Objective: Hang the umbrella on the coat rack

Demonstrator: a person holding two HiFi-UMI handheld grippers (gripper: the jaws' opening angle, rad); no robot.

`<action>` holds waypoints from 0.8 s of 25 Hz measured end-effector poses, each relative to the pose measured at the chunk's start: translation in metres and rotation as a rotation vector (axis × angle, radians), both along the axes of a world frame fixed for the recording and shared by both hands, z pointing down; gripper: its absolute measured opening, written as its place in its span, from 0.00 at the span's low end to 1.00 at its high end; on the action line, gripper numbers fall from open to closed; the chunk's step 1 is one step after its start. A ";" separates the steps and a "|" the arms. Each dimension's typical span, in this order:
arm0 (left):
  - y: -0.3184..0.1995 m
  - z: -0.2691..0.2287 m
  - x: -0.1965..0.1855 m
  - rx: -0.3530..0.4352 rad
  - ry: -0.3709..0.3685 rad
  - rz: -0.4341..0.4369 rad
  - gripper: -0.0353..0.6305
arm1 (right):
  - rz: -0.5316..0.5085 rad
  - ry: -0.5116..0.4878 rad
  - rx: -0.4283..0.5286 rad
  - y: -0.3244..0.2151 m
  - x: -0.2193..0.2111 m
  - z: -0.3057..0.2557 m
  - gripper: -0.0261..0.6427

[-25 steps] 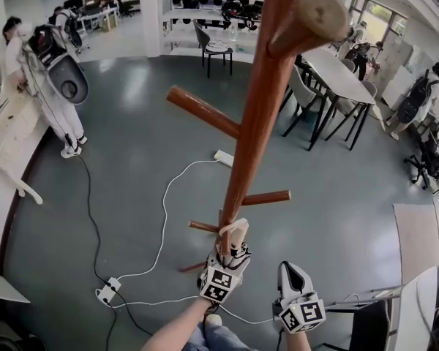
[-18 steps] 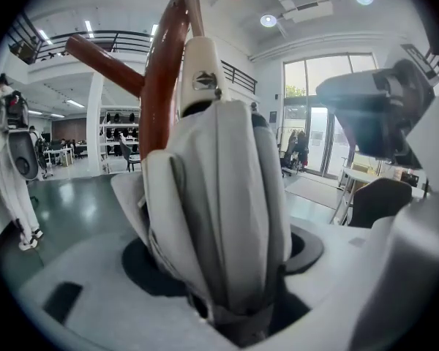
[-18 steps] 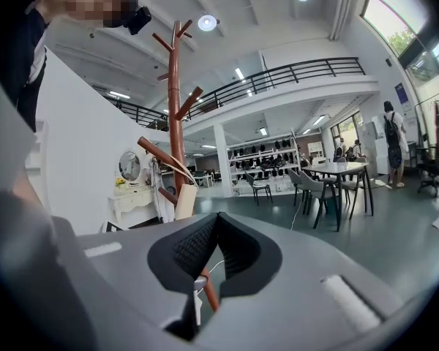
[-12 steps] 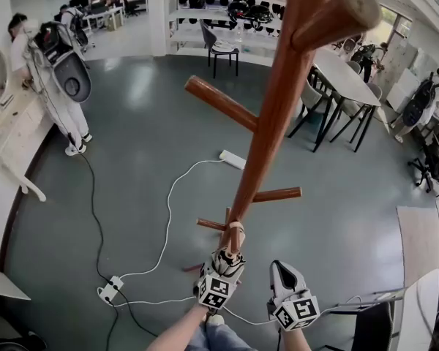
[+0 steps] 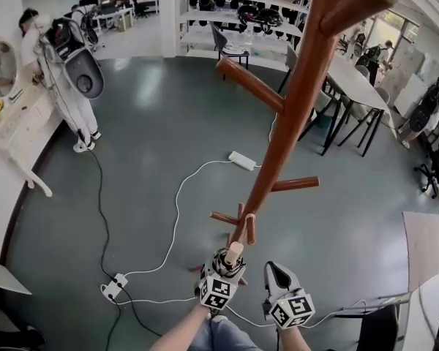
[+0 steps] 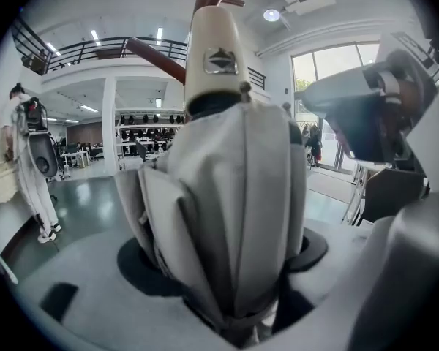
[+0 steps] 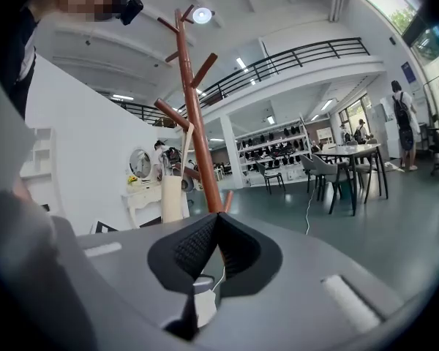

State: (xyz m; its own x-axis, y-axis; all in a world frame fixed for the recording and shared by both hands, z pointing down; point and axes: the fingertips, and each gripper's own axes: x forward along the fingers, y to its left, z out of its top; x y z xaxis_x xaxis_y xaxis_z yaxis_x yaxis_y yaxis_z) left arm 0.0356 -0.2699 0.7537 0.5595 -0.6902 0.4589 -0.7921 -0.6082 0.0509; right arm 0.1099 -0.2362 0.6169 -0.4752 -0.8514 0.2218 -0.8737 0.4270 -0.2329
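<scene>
Grey folded umbrella (image 6: pixel 227 196) is sitting between the left hand-held gripper's (image 5: pixel 227 265) opening jaws, lower centre, beside the coat rack (image 5: pixel 293 115). Right hand-held gripper (image 7: pixel 214 221) is idling, pinched together and empty. Releasing seems underway, and backing off next is depending on the strap (image 5: pixel 249 217) holding on its peg (image 5: pixel 251 232).

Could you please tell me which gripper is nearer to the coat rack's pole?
Left. The left gripper, jaws opening with the umbrella between them, is right by the lower end of the pole; the right gripper is off to its right.

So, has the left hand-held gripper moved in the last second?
Yes. In the head view the left hand-held gripper, jaws opening around the umbrella, has sunk toward the bottom edge, away from the coat rack's low pegs.
</scene>
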 end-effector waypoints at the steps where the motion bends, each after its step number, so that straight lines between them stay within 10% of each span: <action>1: 0.000 -0.002 -0.002 0.010 0.009 -0.009 0.60 | -0.004 0.000 0.004 0.001 -0.003 0.000 0.06; 20: 0.050 -0.108 -0.045 0.271 0.052 -0.056 0.53 | 0.028 -0.026 0.100 0.036 -0.008 -0.045 0.06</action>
State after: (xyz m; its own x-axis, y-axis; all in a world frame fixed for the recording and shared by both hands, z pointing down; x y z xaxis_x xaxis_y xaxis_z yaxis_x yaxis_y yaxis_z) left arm -0.0091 -0.2196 0.6456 0.5352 -0.8143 0.2247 -0.8253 -0.5607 -0.0662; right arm 0.1021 -0.2002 0.5724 -0.4553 -0.8819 0.1223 -0.8799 0.4247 -0.2133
